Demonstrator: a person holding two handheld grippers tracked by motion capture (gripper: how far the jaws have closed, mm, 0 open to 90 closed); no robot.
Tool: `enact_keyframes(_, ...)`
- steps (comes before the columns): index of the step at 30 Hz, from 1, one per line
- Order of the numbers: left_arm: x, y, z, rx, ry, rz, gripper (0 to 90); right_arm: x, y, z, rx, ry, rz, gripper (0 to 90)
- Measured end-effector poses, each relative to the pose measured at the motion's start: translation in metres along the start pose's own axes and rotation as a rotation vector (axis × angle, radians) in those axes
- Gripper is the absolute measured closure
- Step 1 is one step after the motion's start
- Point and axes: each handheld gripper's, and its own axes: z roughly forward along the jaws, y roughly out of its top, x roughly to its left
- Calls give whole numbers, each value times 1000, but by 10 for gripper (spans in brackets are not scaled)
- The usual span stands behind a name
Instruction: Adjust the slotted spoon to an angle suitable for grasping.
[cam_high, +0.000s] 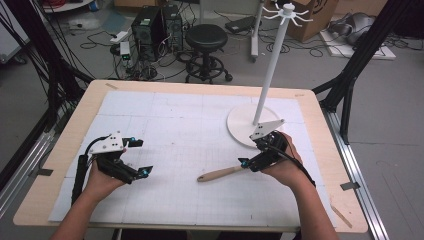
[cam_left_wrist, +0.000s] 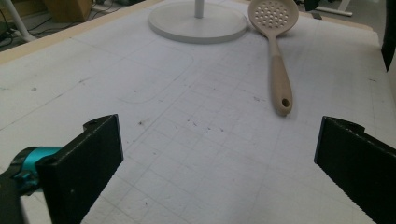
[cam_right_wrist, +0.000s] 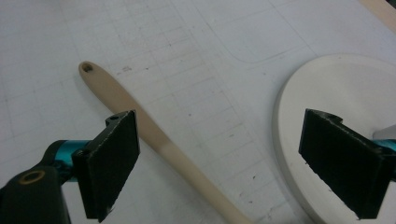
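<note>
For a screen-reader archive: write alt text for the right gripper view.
A beige slotted spoon's handle lies on the white gridded mat between the open right gripper jaws, untouched. A white round stand base sits at right.

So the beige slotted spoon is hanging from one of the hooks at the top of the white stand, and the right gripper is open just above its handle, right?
Not quite. The slotted spoon is not hanging; it lies flat on the table mat, its bowl beside the white stand's round base, as the left gripper view shows. The rest holds: the right gripper is open with the handle between its jaws, untouched.
</note>
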Motion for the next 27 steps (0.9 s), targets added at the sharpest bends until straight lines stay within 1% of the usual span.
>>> enact_keyframes(2,0,0,0,-1,1,-1,17,0,1,0,4,2,0,115)
enact_keyframes(3,0,0,0,2,1,0,17,-1,2,1,11,5,-5,136)
enact_keyframes(5,0,0,1,0,-4,-1,17,-1,4,4,36,13,-25,145)
enact_keyframes(6,0,0,1,0,-6,0,17,-1,5,6,48,20,-26,152)
enact_keyframes(7,0,0,1,0,-6,0,17,-1,5,6,48,20,-26,152)
enact_keyframes(8,0,0,1,3,-4,-1,17,-1,5,7,51,28,-31,156)
enact_keyframes(9,0,0,1,5,-5,1,17,-1,6,9,66,39,-37,157)
enact_keyframes(11,0,-1,1,5,-7,2,17,0,7,11,74,39,-47,161)
enact_keyframes(12,0,-1,2,6,-8,2,17,0,7,12,90,52,-46,170)
enact_keyframes(14,0,-1,2,7,-5,0,17,0,8,14,93,49,-55,171)
enact_keyframes(15,0,-1,2,7,-4,-1,17,0,8,14,110,49,-63,172)
enact_keyframes(16,0,-1,2,8,-4,0,17,1,9,15,113,51,-63,177)
enact_keyframes(17,0,-1,2,6,-3,1,17,1,9,15,118,66,-67,240)
enact_keyframes(18,0,-1,2,6,-3,1,17,0,10,15,119,76,-68,252)
enact_keyframes(19,0,-1,1,9,-4,4,17,0,10,15,114,79,-74,252)
enact_keyframes(20,0,-1,1,7,-4,4,17,0,11,15,115,74,-68,253)
enact_keyframes(21,0,-1,1,7,-4,4,17,-1,11,14,112,72,-72,260)
enact_keyframes(23,0,-1,2,6,-2,3,17,-2,11,14,112,79,-69,263)
enact_keyframes(27,-1,-1,2,10,1,5,17,-1,12,16,132,83,-72,267)
